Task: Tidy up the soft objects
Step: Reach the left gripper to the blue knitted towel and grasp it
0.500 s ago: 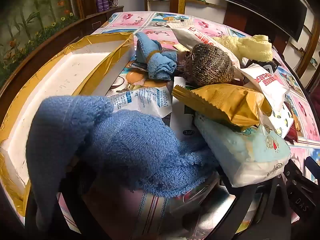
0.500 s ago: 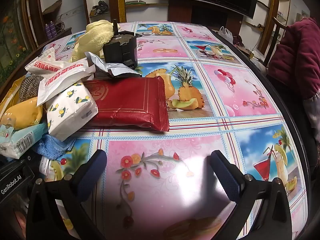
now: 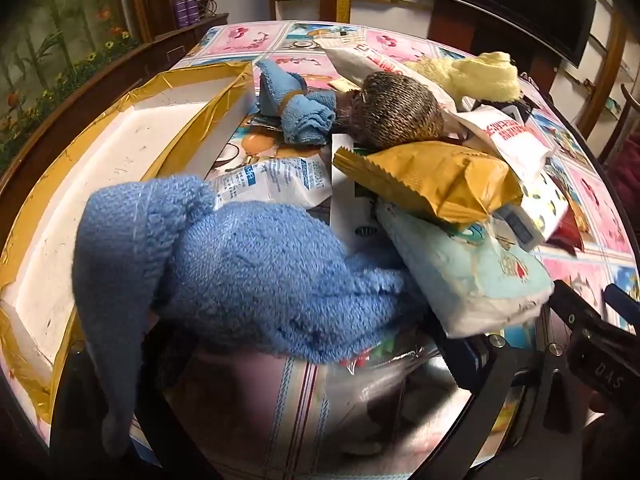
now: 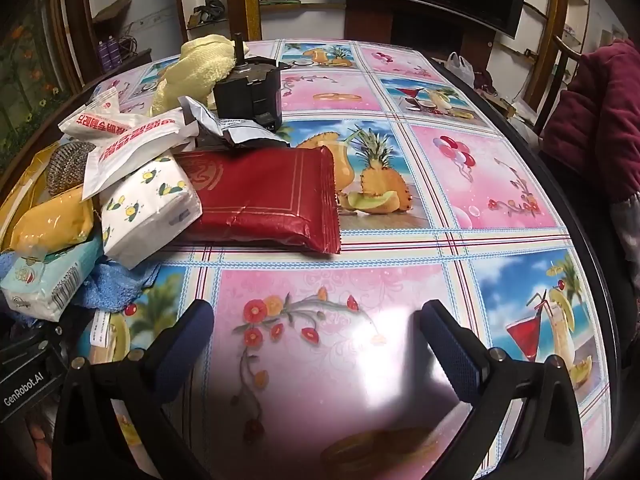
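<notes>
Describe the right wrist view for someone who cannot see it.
The right gripper, jaws wide open and empty, hovers over a fruit-print tablecloth. Ahead lies a red packet beside piled tissue packs and a yellow towel.

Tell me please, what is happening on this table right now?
A person is sorting soft things. The left gripper has its jaws shut on a blue towel, beside the gold-edged box. The right gripper hovers open over the bare tablecloth, holding nothing. The packets remain piled.
</notes>
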A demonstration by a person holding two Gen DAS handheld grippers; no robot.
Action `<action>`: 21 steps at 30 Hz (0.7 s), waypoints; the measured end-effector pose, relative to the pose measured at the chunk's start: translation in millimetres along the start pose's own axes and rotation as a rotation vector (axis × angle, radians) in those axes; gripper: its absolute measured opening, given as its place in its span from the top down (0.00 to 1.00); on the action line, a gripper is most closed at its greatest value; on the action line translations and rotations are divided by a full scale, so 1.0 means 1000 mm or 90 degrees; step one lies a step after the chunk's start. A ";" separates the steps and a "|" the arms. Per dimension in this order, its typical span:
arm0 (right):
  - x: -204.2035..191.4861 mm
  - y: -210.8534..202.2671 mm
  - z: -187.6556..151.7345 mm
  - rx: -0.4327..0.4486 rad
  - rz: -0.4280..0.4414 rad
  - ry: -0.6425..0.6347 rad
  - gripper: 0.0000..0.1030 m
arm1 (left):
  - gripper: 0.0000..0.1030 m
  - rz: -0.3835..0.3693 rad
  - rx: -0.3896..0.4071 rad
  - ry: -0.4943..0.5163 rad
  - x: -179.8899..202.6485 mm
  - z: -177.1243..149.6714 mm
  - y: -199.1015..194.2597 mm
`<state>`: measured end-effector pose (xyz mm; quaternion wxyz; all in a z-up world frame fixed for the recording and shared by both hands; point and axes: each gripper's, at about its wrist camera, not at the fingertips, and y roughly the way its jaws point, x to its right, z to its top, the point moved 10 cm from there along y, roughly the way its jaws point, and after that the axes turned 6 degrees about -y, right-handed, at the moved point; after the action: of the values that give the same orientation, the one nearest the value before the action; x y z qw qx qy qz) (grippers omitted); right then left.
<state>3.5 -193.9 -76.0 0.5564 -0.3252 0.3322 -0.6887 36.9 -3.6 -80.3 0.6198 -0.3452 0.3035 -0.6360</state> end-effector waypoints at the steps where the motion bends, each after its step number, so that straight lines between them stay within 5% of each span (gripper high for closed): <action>1: -0.001 -0.002 -0.003 -0.001 -0.001 0.000 0.00 | 0.00 -0.004 0.000 0.005 -0.001 -0.001 0.000; 8: -0.005 -0.013 -0.012 0.010 0.002 0.000 0.00 | 0.00 -0.010 0.000 0.017 -0.001 -0.001 -0.001; 13: -0.030 -0.020 -0.016 0.007 0.074 -0.056 0.00 | 0.00 -0.038 -0.015 0.049 0.001 -0.005 -0.005; 21: -0.042 -0.024 -0.027 -0.036 0.083 -0.102 0.00 | 0.00 -0.092 0.052 0.059 0.002 0.000 -0.039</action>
<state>-24.1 -146.1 -75.2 0.6153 -0.3725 0.3264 -0.6133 14.7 -3.3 -48.6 0.5712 -0.3112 0.2798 -0.7061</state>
